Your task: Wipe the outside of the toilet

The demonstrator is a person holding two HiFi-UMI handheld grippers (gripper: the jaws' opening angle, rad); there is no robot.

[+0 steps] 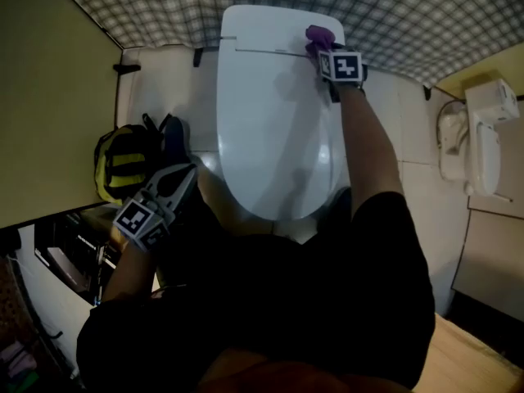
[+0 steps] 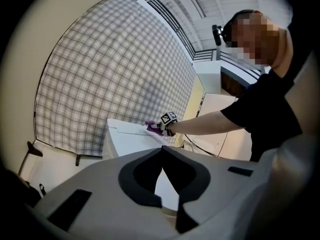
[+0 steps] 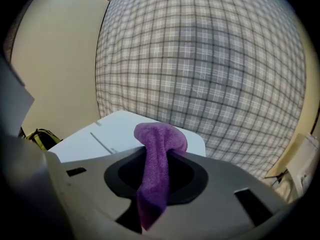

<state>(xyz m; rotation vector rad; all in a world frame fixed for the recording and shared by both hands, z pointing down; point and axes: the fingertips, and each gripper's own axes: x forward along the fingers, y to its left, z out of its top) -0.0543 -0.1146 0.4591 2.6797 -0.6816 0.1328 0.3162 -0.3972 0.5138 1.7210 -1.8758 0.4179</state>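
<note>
Cloth (image 3: 156, 169) hung clenched in right gripper (image 1: 321, 46); head view placed it on toilet (image 1: 270, 121) rear; left gripper (image 2: 162, 150) was closed, empty.

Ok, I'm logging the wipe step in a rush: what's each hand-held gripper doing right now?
Left hand-held gripper: closed, holding nothing.
Right hand-held gripper: closed on the purple cloth, at the back of the toilet.

Right gripper (image 3: 159, 156) clamped tight on a purple cloth (image 3: 161, 135), which bunches up just past the jaw tips and trails back between them. Directly ahead, the white toilet (image 3: 102, 139); beyond it, a checked wall (image 3: 200, 59). Far left, a yellow bag (image 3: 41, 135).
</note>
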